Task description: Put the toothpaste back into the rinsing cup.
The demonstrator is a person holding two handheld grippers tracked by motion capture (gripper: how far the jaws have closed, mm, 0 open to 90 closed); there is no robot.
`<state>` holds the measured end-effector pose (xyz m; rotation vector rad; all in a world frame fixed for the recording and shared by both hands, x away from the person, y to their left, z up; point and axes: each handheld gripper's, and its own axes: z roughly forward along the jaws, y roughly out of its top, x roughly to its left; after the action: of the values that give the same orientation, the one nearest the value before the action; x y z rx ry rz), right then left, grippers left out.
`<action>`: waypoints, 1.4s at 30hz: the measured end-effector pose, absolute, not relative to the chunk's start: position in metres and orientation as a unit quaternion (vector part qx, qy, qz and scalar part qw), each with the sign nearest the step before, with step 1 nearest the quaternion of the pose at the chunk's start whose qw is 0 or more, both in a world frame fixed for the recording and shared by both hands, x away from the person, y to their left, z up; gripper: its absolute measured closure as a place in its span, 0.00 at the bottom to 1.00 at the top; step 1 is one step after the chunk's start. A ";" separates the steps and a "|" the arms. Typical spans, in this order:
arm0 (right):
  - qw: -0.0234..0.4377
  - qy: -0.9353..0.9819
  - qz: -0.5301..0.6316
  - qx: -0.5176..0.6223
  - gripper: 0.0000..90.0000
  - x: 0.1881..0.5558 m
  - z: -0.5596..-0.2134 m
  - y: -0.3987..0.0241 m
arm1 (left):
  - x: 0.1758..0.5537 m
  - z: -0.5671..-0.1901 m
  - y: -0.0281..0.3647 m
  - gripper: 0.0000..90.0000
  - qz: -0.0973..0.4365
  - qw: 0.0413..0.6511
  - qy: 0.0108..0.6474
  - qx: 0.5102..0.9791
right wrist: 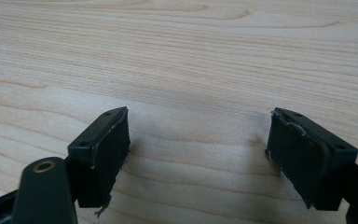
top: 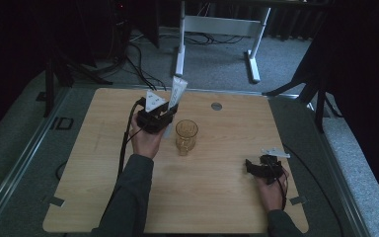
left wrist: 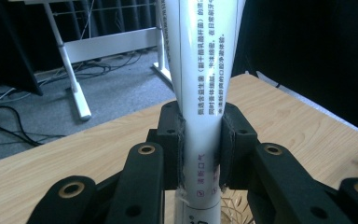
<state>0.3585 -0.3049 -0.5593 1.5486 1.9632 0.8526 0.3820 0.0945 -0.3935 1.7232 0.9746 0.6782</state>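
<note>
A long white plastic tube printed with lines of small dark characters was held clamped between the pads of the left gripper, the jaws pressed against its two sides near the lower end, as seen in the left gripper view. In the high view the tube stood nearly upright, its long axis leaning slightly away from the person toward the far edge of the light wooden table, with its flat crimped end uppermost. The amber, patterned drinking glass stood upright on the table just beside the left gripper, on the side toward the person's right and slightly nearer the person; its rim lay below the tube's lower end, a corner of the glass being visible beneath the jaws in the left gripper view. The left hand was therefore judged much the nearer to the glass, and a short sideways carry with the tube kept upright was judged to be what a placing into the glass would call for. The left forearm reached forward from the near edge, wrist raised. The right gripper rested low near the table's right near corner, well apart from the glass, its jaws spread wide with nothing between them.
</note>
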 end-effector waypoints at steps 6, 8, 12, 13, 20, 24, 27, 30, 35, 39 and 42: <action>0.247 0.720 0.313 0.568 0.23 0.359 -0.559 -0.305 | 0.383 -0.390 0.089 0.81 0.282 0.504 0.395 0.714; 0.247 0.721 0.313 0.567 0.23 0.359 -0.559 -0.305 | 0.384 -0.389 0.087 0.81 0.283 0.506 0.393 0.714; 0.247 0.721 0.313 0.567 0.23 0.359 -0.559 -0.305 | 0.386 -0.388 0.084 0.81 0.285 0.507 0.391 0.713; 0.247 0.721 0.313 0.567 0.23 0.359 -0.559 -0.305 | 0.386 -0.388 0.083 0.81 0.285 0.509 0.391 0.712; 0.247 0.721 0.313 0.567 0.23 0.358 -0.559 -0.305 | 0.391 -0.391 0.080 0.81 0.281 0.516 0.396 0.706; 0.247 0.721 0.313 0.566 0.23 0.359 -0.559 -0.305 | 0.392 -0.393 0.076 0.81 0.280 0.520 0.395 0.704; 0.247 0.721 0.313 0.567 0.23 0.358 -0.559 -0.305 | 0.393 -0.395 0.074 0.81 0.280 0.521 0.395 0.703; 0.247 0.721 0.313 0.566 0.23 0.358 -0.559 -0.305 | 0.394 -0.396 0.072 0.81 0.281 0.522 0.395 0.702; 0.247 0.722 0.313 0.566 0.23 0.358 -0.559 -0.305 | 0.394 -0.397 0.069 0.81 0.281 0.527 0.393 0.699; 0.247 0.722 0.313 0.566 0.23 0.358 -0.559 -0.305 | 0.395 -0.397 0.068 0.81 0.280 0.529 0.394 0.697; 0.247 0.722 0.313 0.565 0.23 0.358 -0.559 -0.305 | 0.396 -0.398 0.067 0.81 0.279 0.531 0.395 0.696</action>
<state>0.3584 -0.3049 -0.5593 1.5419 1.9687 0.8535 0.3961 0.0670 -0.3984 1.6601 0.9433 0.6668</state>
